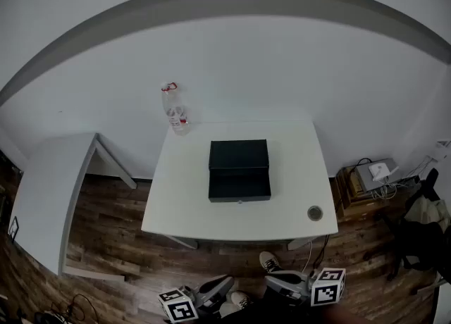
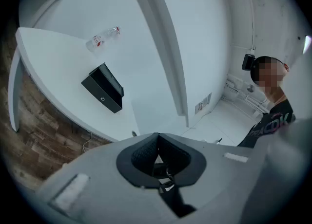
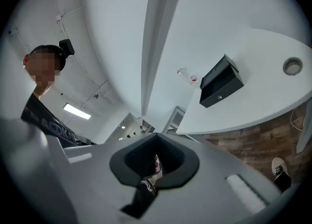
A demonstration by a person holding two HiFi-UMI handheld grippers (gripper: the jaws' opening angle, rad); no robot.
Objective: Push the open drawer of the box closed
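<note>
A black box [image 1: 239, 155] lies in the middle of the white table [image 1: 296, 175]. Its drawer [image 1: 239, 187] is pulled out toward me, with a small knob [image 1: 239, 202] on the front. The box also shows in the left gripper view [image 2: 103, 88] and the right gripper view [image 3: 222, 82]. Both grippers hang low in front of the table, well short of its near edge and away from the box. The left gripper [image 1: 215, 289] [image 2: 157, 145] is shut with nothing in it. The right gripper [image 1: 282, 284] [image 3: 156, 146] is shut and empty as well.
A clear plastic bottle [image 1: 175, 109] stands at the table's far left corner. A small round metal piece [image 1: 315, 213] sits near the front right corner. Another white table [image 1: 49, 189] stands to the left. A low stand with devices and cables [image 1: 370, 175] is on the floor at right.
</note>
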